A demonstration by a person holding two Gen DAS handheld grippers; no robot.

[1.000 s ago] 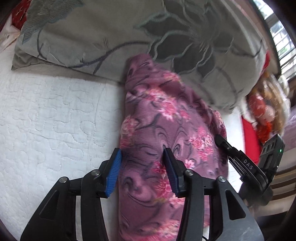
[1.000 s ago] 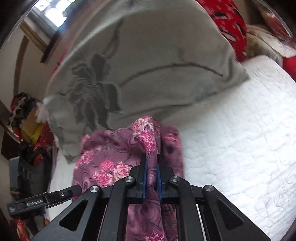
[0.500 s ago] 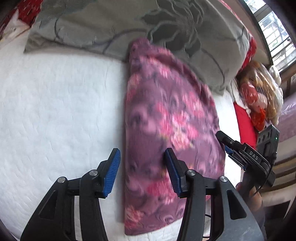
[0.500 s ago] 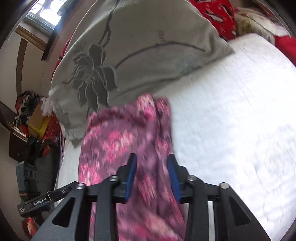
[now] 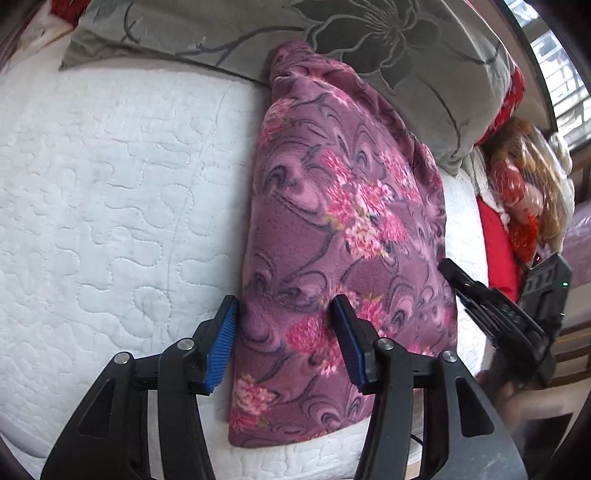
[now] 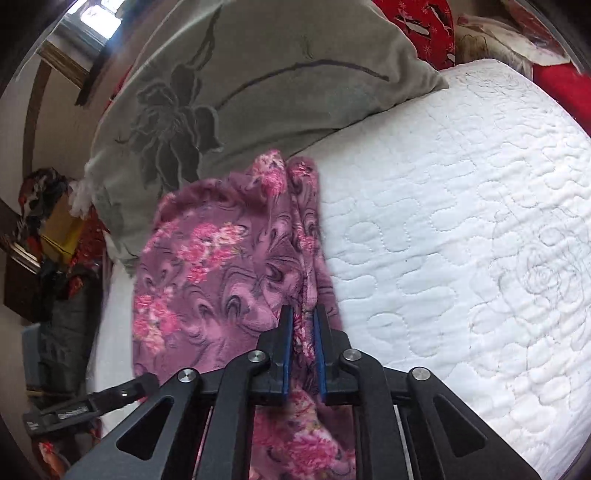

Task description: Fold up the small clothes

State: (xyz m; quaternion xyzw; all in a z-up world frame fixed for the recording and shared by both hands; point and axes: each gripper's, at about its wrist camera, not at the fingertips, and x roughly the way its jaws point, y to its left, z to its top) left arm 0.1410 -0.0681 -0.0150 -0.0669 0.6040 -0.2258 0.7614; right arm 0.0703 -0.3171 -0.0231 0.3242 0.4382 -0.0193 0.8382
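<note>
Garment: purple fleece piece with pink floral print (image 5: 343,236), lying lengthwise on a white quilted bedcover (image 5: 110,192), its far end bunched up against a grey pillow with a dark flower motif (image 5: 388,48); near end rounded and flat close to the mattress edge. Left gripper (image 5: 284,332): jaws spread wide, blue pads on either side of the garment's left border, one pad over the bedcover at the cloth's edge, the other over the cloth itself; nothing clamped between them, and whether the pads touch the fabric cannot be told. Right gripper (image 6: 303,345): jaws drawn nearly together with a fold of the garment (image 6: 207,258) pinched between the blue pads, along the border next to the bare bedcover (image 6: 461,221); cloth below the pads hangs toward the camera. Same gripper seen from the left wrist view as a dark body (image 5: 495,310) at the garment's right border. Pillow (image 6: 258,85) lies across the head of the bed. Background: red fabric items (image 6: 424,26) beyond the pillow, a heap of red and orange things (image 5: 524,192) beside the bed, and a window (image 5: 565,77).
</note>
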